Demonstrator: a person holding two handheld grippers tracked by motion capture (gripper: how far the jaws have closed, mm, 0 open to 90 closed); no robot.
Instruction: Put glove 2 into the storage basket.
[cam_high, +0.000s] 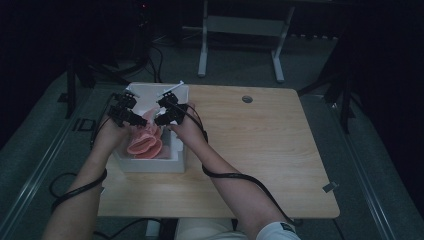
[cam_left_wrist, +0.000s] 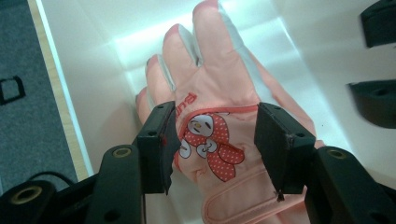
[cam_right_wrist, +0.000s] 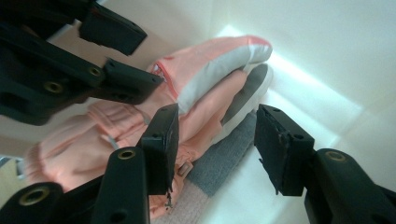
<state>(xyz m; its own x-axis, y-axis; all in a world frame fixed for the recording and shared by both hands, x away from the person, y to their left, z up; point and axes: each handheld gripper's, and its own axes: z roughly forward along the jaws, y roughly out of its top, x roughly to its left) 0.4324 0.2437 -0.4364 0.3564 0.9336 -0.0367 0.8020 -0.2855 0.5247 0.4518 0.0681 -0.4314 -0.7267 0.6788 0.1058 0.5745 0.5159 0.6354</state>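
A white foam box stands on the left part of the wooden table. Pink gloves lie inside it. In the left gripper view, the top glove lies flat, with a cartoon figure in a red dotted hood on its back. My left gripper hangs open just over that glove, nothing pinched between its pads. My right gripper is open too, over the pink and grey gloves near the box wall. From above, the left gripper and right gripper sit close together over the box.
The box walls close in on both sides of the gloves. A round grommet sits in the table's far edge. A white desk frame stands on the floor behind. Black cables trail along both forearms.
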